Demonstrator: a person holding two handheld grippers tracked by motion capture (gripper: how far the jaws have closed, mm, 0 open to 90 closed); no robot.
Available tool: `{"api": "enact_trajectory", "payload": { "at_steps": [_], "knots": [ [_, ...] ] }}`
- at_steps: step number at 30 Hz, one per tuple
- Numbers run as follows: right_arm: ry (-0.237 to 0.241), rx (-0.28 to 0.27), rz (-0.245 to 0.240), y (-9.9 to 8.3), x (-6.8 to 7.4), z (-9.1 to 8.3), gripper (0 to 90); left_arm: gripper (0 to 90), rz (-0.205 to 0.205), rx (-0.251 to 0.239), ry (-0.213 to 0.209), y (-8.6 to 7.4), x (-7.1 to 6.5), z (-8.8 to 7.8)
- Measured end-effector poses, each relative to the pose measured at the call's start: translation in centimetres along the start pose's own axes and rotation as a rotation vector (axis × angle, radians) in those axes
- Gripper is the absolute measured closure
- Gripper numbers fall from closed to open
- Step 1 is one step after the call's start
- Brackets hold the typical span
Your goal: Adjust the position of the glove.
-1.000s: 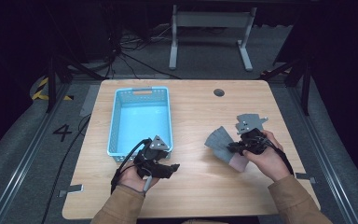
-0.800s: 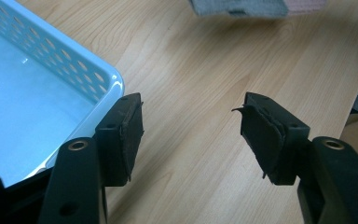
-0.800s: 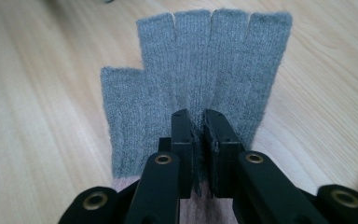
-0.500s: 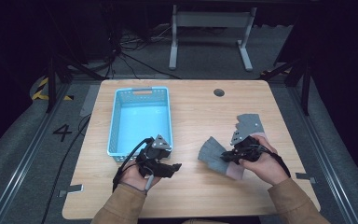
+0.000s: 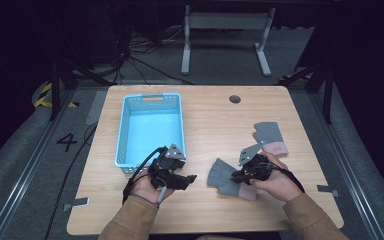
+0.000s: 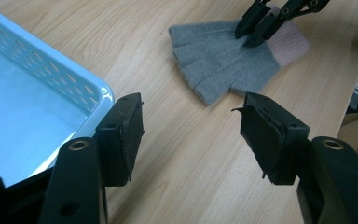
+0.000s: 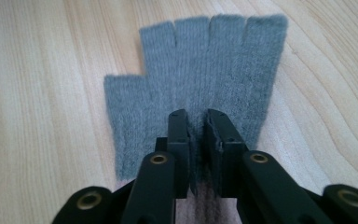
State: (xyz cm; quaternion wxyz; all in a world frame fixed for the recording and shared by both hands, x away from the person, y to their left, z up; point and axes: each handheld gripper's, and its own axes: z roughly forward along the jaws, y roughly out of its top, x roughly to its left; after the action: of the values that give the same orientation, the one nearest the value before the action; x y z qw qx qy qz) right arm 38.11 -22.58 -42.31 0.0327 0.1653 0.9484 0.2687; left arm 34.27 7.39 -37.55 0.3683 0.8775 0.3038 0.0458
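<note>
While the left tongs (image 5: 186, 178) rest at the near edge of the surface (image 5: 205, 125) w/ jaws roughly half open and nothing between them, the right tongs (image 5: 239, 176) sit on the near fingerless glove (image 5: 225, 176). That glove lies flat on the wood, between the two hands, stubby fingers pointing toward the left tongs, pink cuff under the right hand. In the right gripper view the jaws stand a narrow slit apart over the knit near the cuff (image 7: 200, 140); they've just been opening a bit, and a thin ridge of fabric shows in the gap, but I can't tell if the pads press on it.

Handling, by my read: soft grey knit, v. light, floppy, no risk of breakage, not slippery. It'll drape and fold when lifted, so best pinch is the thicker ribbed cuff or mid-palm, not a finger stub.

Farther out: the second glove (image 5: 270, 137), same grey w/ pink cuff, lies well apart to the right. Blue plastic basket (image 5: 122, 135) sits on the left half, empty, just beyond the left tongs.
</note>
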Motion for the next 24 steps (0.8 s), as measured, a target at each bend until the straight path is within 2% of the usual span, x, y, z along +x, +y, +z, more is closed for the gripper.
{"api": "enact_trajectory", "payload": {
  "at_steps": [2,3,4,7,8,10,11,12,13,14,19,24],
  "knots": [
    [-0.004,-0.014,0.01,-0.1,0.0,0.1,75.7,39.6,-0.001,-0.001,-0.001,0.0,0.0,0.0],
    [-0.007,-0.04,0.02,-0.1,-0.1,0.0,68.2,39.6,0.002,-0.001,-0.002,0.2,0.0,0.0],
    [-0.014,-0.054,0.026,-0.2,-0.1,-0.1,64.5,39.6,0.004,-0.002,-0.004,0.2,0.1,0.1],
    [-0.024,-0.077,0.049,-0.5,-0.1,-0.5,62.5,39.5,0.005,-0.005,-0.007,0.5,0.1,0.1],
    [-0.03,-0.082,0.07,-0.7,0.0,-0.8,62.2,39.5,0.01,-0.008,-0.011,0.7,0.0,0.2],
    [-0.028,-0.097,0.103,-1.1,0.1,-1.4,65.0,39.6,0.014,-0.006,-0.013,0.8,0.0,0.2],
    [-0.028,-0.097,0.103,-1.1,0.1,-1.4,65.0,39.6,0.016,-0.006,-0.016,1.0,0.0,0.3],
    [-0.023,-0.107,0.14,-1.6,0.3,-2.0,78.9,39.6,0.025,-0.002,-0.02,1.1,-0.1,0.5],
    [-0.014,-0.089,0.158,-1.7,0.5,-2.4,85.2,39.6,0.026,-0.004,-0.023,1.2,-0.1,0.6],
    [-0.004,-0.085,0.17,-1.9,0.6,-2.8,88.0,39.6,0.027,-0.002,-0.026,1.3,-0.1,0.6],
    [0.007,-0.073,0.174,-2.5,1.0,-3.5,89.8,39.7,0.041,-0.006,-0.032,1.7,-0.3,0.9],
    [0.01,-0.077,0.15,-3.0,1.6,-4.0,89.7,39.7,0.05,-0.002,-0.044,2.2,-0.4,1.3]
  ]
}}
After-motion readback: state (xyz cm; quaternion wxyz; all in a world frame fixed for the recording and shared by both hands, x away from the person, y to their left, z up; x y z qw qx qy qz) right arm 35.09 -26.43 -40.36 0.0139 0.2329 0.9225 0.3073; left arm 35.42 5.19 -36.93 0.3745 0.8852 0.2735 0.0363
